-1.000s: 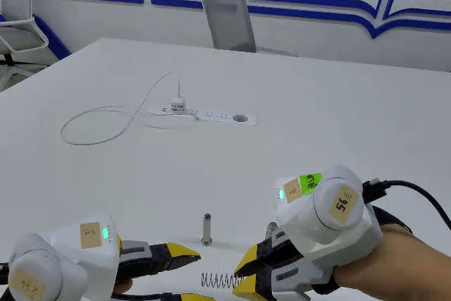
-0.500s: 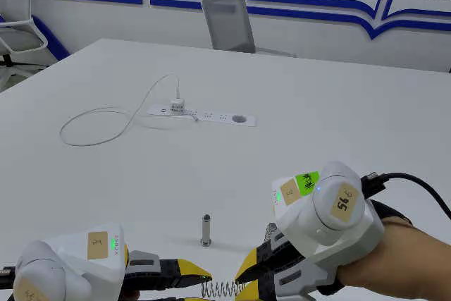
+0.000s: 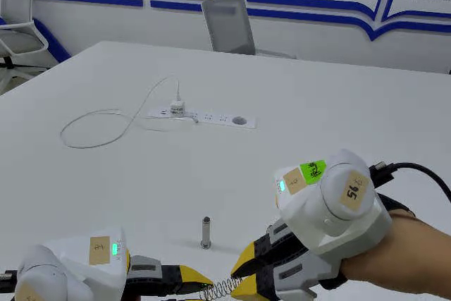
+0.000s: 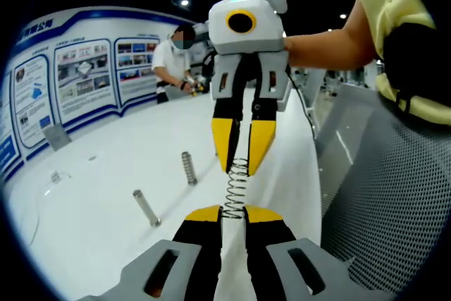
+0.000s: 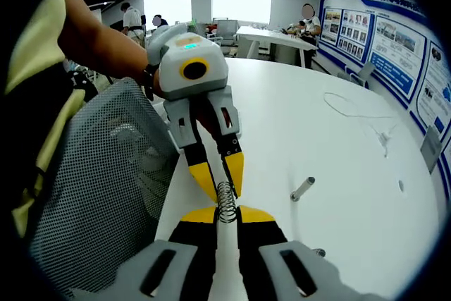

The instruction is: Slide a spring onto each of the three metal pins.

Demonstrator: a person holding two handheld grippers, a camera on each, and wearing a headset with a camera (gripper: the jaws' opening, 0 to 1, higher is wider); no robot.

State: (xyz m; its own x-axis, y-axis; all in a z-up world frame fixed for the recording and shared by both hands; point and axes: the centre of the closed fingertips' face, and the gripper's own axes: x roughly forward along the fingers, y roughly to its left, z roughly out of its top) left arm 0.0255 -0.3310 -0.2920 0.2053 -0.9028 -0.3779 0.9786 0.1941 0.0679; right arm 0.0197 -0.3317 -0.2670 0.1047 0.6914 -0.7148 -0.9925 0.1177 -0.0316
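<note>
We see a wide white table (image 3: 338, 125). Toward eleven o'clock from its centre a white power strip (image 3: 211, 115) lies flat with a plug (image 3: 177, 107) in it, and its thin white cable (image 3: 91, 121) loops away toward nine o'clock. Near six o'clock a bare metal pin (image 3: 206, 232) stands upright on the tabletop.

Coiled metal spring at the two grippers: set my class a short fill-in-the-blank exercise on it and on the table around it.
1. The left gripper and the right gripper each clamp one end of the coiled metal spring, which spans the gap ____ them.
2. The jaw tips of both grippers are coloured ____.
3. The bare metal pin stands ____ on the white table.
Missing words: between; yellow; upright.
</note>
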